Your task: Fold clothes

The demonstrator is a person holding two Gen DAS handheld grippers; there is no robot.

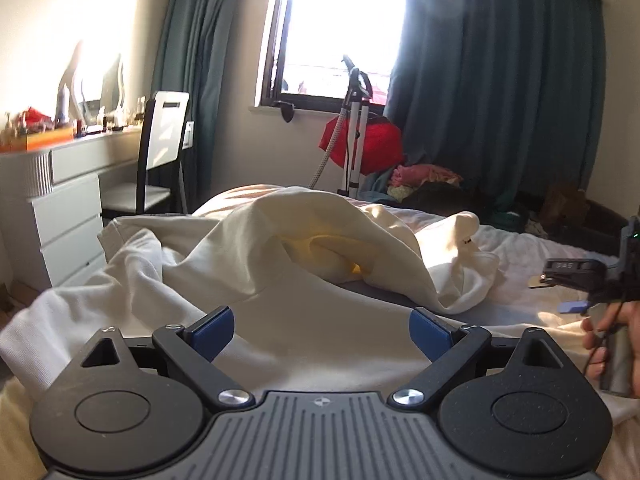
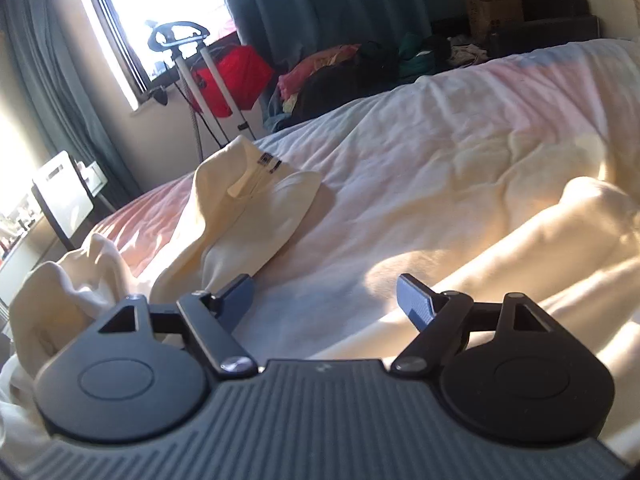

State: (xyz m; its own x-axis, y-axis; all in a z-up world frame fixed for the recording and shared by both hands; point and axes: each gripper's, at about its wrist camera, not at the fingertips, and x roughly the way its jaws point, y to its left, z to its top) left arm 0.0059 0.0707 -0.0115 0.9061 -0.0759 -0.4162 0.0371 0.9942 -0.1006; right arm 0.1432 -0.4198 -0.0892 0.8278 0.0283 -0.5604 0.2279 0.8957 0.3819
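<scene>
Cream garment lies crumpled on the bed, its lower part hidden behind the left gripper; collar label unreadable. Right gripper and left: fingers spread, holding nothing.

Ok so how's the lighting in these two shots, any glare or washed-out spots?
Left wrist view: the window is blown out white, with haze over the curtain and glare on the wall above the dresser. Right wrist view: the window is also overexposed; low warm sun streaks the bedsheet, and the cream garment casts a soft shadow.
</scene>
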